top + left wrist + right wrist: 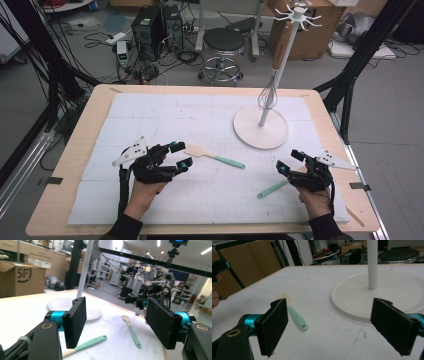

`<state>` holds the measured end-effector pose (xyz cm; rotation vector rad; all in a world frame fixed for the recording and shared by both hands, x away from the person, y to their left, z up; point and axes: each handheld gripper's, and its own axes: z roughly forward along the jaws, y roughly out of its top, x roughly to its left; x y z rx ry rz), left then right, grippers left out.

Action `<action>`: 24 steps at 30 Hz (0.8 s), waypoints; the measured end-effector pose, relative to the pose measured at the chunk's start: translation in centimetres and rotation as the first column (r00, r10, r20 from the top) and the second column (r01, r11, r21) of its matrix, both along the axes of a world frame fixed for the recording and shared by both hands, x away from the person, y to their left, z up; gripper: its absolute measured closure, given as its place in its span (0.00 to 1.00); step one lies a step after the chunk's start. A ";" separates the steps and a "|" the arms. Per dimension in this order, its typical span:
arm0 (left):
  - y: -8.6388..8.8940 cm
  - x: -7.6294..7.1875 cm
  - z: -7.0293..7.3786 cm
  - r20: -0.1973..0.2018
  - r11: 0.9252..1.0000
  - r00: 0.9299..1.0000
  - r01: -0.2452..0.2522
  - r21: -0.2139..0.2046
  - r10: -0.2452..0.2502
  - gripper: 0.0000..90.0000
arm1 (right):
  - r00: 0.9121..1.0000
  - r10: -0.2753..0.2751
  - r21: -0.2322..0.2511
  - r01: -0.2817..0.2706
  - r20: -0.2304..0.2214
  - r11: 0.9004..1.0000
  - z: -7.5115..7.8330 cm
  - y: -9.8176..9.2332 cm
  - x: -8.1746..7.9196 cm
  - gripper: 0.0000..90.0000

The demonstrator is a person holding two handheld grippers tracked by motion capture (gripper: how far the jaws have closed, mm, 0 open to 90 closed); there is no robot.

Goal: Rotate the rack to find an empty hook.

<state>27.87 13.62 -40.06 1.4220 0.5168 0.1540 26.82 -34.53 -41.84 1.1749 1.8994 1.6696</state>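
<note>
A person seated at a pale wooden counter [75, 165] covered with a white mat holds a two-jaw gripper in each hand. The left gripper [181, 155], seen from the high view, sits at the near left of the mat with its jaws spread wide and nothing between them; it points toward a spatula with a cream blade and mint-green handle [214, 156], which lies flat just beyond the jaw tips, apart from them. The right gripper [290, 162] rests at the near right, its jaws likewise standing wide and empty. A second mint-handled utensil [272, 189] lies on the mat just beside the right gripper, its far end hidden beneath the tool.

In the left gripper view, the two black pads frame both utensils on the white surface, one handle [90, 343] passing below the left pad. In the right gripper view, the cream-bladed spatula [294, 312] lies between the pads but farther off, untouched.

A white hanging stand with a round base [260, 127] stands at the far right of the mat, a wire whisk [268, 95] dangling against its pole.
</note>
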 end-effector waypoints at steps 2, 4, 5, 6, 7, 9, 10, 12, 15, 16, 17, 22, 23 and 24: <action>0.2 -0.2 -0.1 0.001 1.000 1.000 -0.013 0.013 0.013 0.36 | 1.000 -0.003 0.003 0.003 0.005 1.000 0.2 0.0 0.1 0.15; 0.5 -0.4 -0.4 -0.005 1.000 1.000 -0.020 0.009 0.020 0.35 | 1.000 -0.008 0.009 0.008 0.006 1.000 0.4 -0.1 0.1 0.16; 0.6 -0.4 -0.6 -0.004 1.000 1.000 -0.028 0.013 0.028 0.35 | 1.000 -0.011 0.015 0.010 0.006 1.000 0.5 -0.1 0.1 0.16; 0.7 -0.5 -0.7 -0.007 0.999 0.999 -0.033 0.016 0.033 0.34 | 1.000 -0.015 0.019 0.015 0.004 1.000 0.6 -0.2 0.2 0.16; 0.8 -0.5 -0.8 -0.013 0.999 0.999 -0.044 0.018 0.044 0.33 | 1.000 -0.020 0.021 0.020 0.003 1.000 0.7 -0.2 0.2 0.16; 0.9 -0.6 -1.0 -0.017 0.998 0.998 -0.056 0.023 0.056 0.32 | 1.000 -0.025 0.026 0.025 0.001 0.999 1.0 -0.2 0.3 0.18; 0.9 -0.6 -1.1 -0.017 0.998 0.998 -0.057 0.026 0.058 0.32 | 1.000 -0.024 0.028 0.024 -0.002 0.999 1.1 -0.2 0.3 0.22; 0.9 -0.7 -1.3 -0.023 0.998 0.998 -0.053 0.023 0.054 0.31 | 0.999 -0.035 0.029 0.034 0.006 0.999 1.5 0.0 0.3 0.28; 0.7 -0.8 -1.5 -0.017 0.998 0.999 -0.049 0.040 0.050 0.27 | 1.000 -0.024 0.050 0.024 0.010 0.998 2.0 0.2 0.6 0.34; 0.7 -0.9 -1.5 -0.019 0.998 0.999 -0.050 0.045 0.051 0.25 | 1.000 -0.021 0.049 0.020 0.017 0.999 2.2 0.3 0.7 0.39; 0.7 -0.9 -1.5 -0.020 0.997 0.998 -0.055 0.049 0.056 0.24 | 1.000 -0.010 0.052 0.009 0.027 0.999 2.5 0.4 0.8 0.41; 0.9 -1.0 -1.4 -0.028 0.998 0.998 -0.055 0.038 0.056 0.19 | 0.998 0.001 0.041 -0.003 0.063 0.999 4.1 1.3 1.3 0.45; 0.9 -1.1 -1.4 -0.029 0.998 0.998 -0.053 0.036 0.055 0.19 | 0.998 0.004 0.037 -0.006 0.065 0.999 4.3 1.5 1.5 0.46; 1.0 -1.2 -1.4 -0.028 0.998 0.998 -0.051 0.038 0.052 0.19 | 0.998 0.008 0.038 -0.011 0.066 0.999 4.5 1.6 1.7 0.47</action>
